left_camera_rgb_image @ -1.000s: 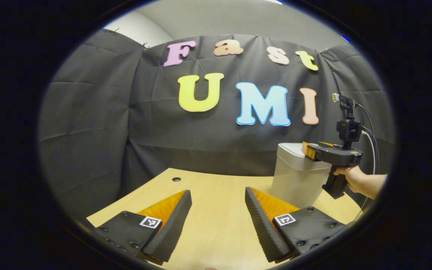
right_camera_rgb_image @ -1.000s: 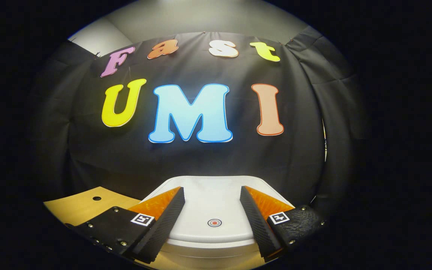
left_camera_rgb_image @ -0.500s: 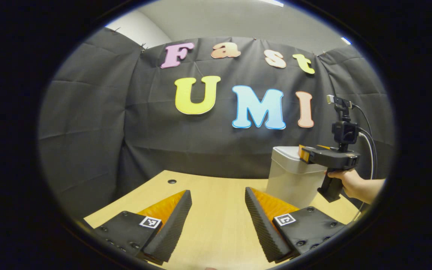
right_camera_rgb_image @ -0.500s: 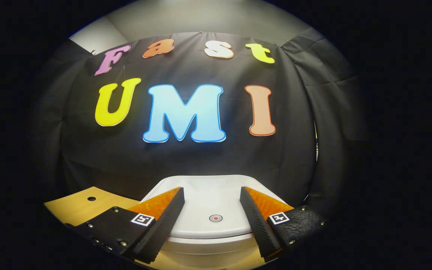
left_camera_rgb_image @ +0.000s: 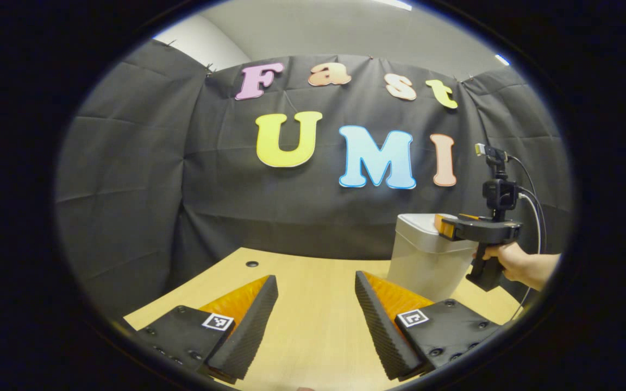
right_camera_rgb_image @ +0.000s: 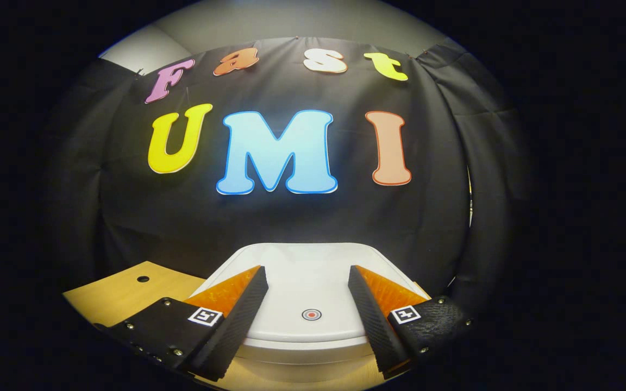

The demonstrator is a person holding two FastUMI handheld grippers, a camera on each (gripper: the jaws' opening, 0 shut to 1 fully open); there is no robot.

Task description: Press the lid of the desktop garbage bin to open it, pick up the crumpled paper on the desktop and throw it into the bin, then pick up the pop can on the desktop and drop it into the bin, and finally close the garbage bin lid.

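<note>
Pale wood worktop (left_camera_rgb_image: 313,320) running back to the black cloth wall (left_camera_rgb_image: 144,179), with a small dark hole (left_camera_rgb_image: 251,264) close to its far left corner. White garbage bin (left_camera_rgb_image: 424,260) standing upright toward the far right corner of the worktop, just in front of the cloth. Lid (right_camera_rgb_image: 305,290) down flat on the bin, white and smooth, marked by a small round red-and-white dot (right_camera_rgb_image: 311,314) near its front edge.

Left gripper (left_camera_rgb_image: 315,290) held low over the near middle of the worktop, jaws spread wide with bare wood between them, gripping nothing. Well apart from the bin, off to its left.

Right gripper (right_camera_rgb_image: 306,285) poised over the lid, jaws likewise parted and holding nothing, one finger to each side of the dot as seen in the right gripper view. Contact between fingers and lid impossible to tell from that angle. Seen from the left gripper view, right gripper (left_camera_rgb_image: 446,225) level with the top of the bin, fingertips reaching over its right edge, held by a hand (left_camera_rgb_image: 503,259) coming in from the right. Small camera (left_camera_rgb_image: 499,191) mounted upright on top of it, cables (left_camera_rgb_image: 534,212) looping off to the right.

Strip of worktop (right_camera_rgb_image: 123,290) and the same hole (right_camera_rgb_image: 143,278) visible left of the bin in the right gripper view.
</note>
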